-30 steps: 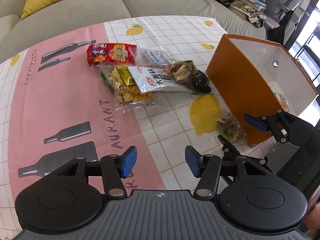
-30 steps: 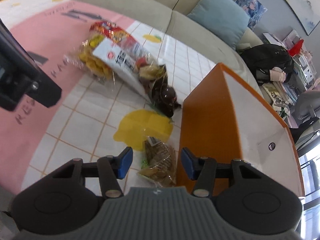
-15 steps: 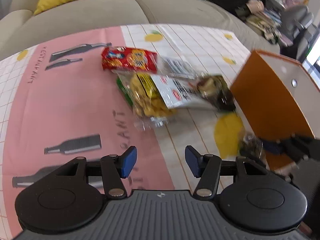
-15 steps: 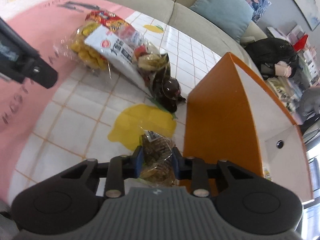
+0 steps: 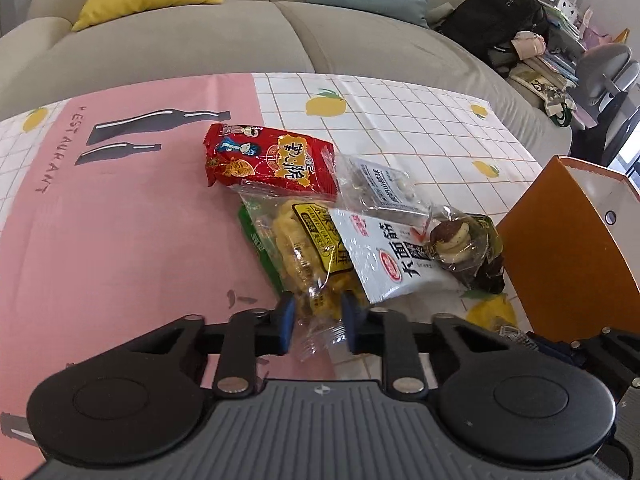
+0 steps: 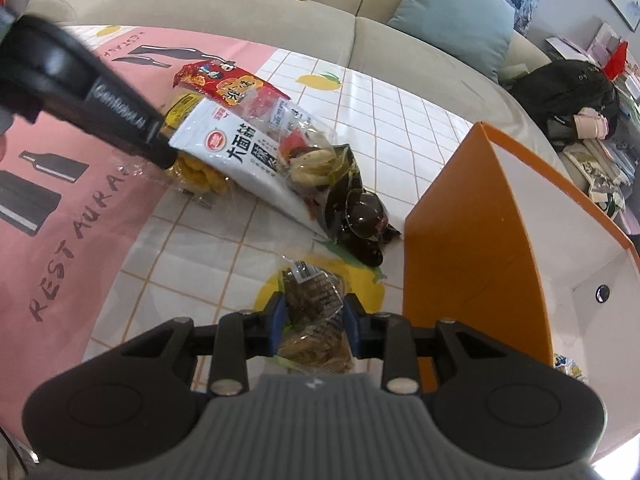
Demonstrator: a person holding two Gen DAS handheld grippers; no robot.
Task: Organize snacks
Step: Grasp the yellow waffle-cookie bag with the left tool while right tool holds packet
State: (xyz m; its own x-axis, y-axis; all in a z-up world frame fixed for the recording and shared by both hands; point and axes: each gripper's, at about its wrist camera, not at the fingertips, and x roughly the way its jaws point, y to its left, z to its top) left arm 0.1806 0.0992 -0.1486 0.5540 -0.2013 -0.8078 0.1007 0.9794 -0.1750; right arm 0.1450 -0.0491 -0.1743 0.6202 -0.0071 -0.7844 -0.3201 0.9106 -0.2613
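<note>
A pile of snacks lies on the tablecloth: a red packet (image 5: 270, 160), a clear bag of yellow puffs (image 5: 308, 256), a white packet (image 5: 384, 256) and a dark sweets bag (image 5: 464, 244). My left gripper (image 5: 316, 320) is shut on the near end of the yellow puff bag. My right gripper (image 6: 314, 326) is shut on a small brown snack packet (image 6: 314, 304), beside the orange box (image 6: 468, 232). The left gripper (image 6: 80, 92) also shows in the right wrist view, over the pile.
The orange box (image 5: 560, 256) with a white inside stands open at the right table edge. A grey sofa (image 5: 200, 36) with yellow and blue cushions runs behind the table. A black bag (image 5: 500, 28) and clutter lie beyond at the right.
My left gripper moved forward to the pile and closed on the yellow puff bag. My right gripper closed on the brown packet and now holds it beside the box.
</note>
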